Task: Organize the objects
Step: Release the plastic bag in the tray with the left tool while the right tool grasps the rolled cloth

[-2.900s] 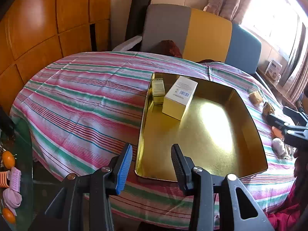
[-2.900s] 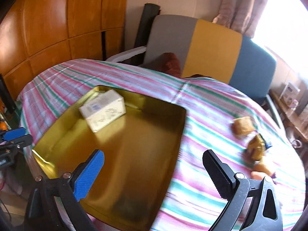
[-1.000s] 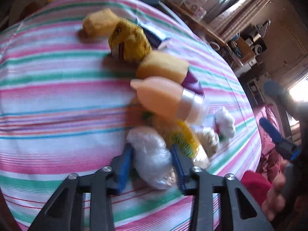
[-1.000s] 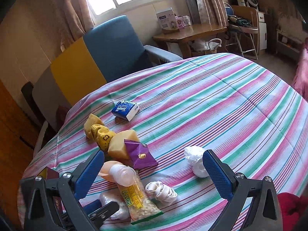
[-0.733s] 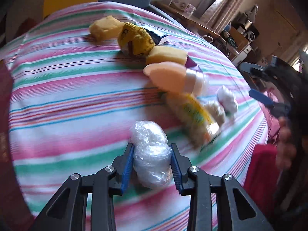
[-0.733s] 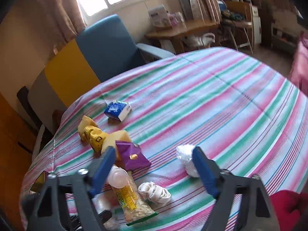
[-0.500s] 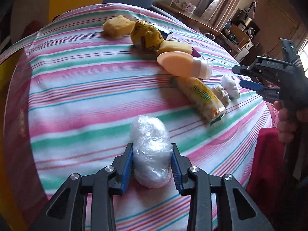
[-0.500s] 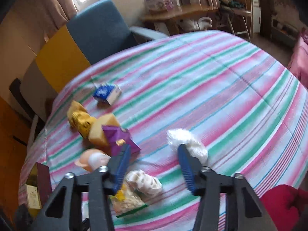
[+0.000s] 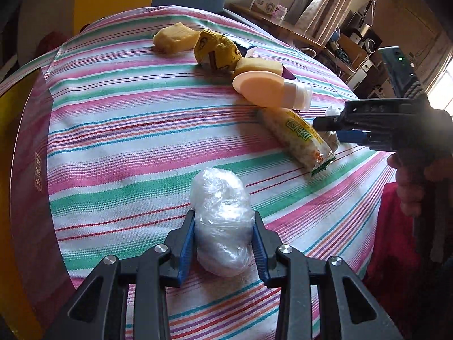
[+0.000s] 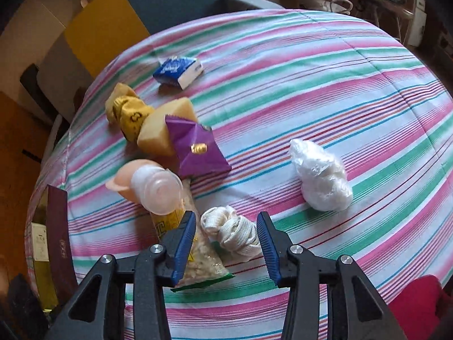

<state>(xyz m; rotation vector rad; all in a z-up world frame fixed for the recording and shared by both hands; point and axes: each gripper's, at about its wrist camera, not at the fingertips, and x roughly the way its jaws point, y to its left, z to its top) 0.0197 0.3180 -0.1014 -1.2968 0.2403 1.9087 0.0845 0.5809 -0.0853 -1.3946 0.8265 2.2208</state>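
clear-plastic wrapped bundle [image 9: 222,221] clamped between blue pads of left gripper [image 9: 223,242], above striped tablecloth [image 9: 119,130]. right gripper [image 10: 226,240] jaws apart, straddling white rope knot [image 10: 230,231], not touching. only right view shows blue tissue pack [image 10: 178,72], purple pouch [image 10: 195,148], second plastic bundle [image 10: 321,178]. left view alone shows right gripper from side [image 9: 334,129].
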